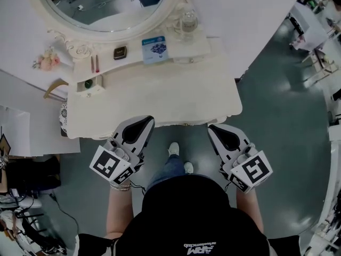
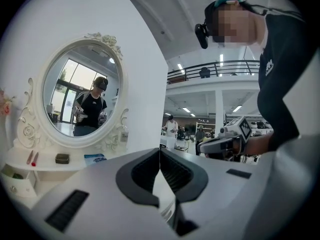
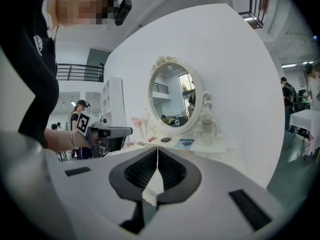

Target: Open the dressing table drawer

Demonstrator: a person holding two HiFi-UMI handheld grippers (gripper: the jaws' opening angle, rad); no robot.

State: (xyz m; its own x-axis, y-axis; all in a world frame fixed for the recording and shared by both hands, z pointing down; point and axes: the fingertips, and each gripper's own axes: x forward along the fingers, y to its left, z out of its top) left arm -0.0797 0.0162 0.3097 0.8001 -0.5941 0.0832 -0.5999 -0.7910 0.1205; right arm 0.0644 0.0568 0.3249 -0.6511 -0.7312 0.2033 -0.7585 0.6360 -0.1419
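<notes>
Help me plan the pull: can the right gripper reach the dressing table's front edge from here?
Probably yes: the right gripper, jaws shut, is close by the front edge of the dressing table, nothing between them.

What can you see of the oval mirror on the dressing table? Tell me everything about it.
The oval mirror stands upright at the back of the dressing table, above a narrow shelf and in front of the white wall. Its thick frame looks like cream-white painted wood or resin, carved with scrolls and roses, with a floral crest on top. The glass looks unbroken; in the left gripper view it reflects a person in a dark shirt and cap.
</notes>
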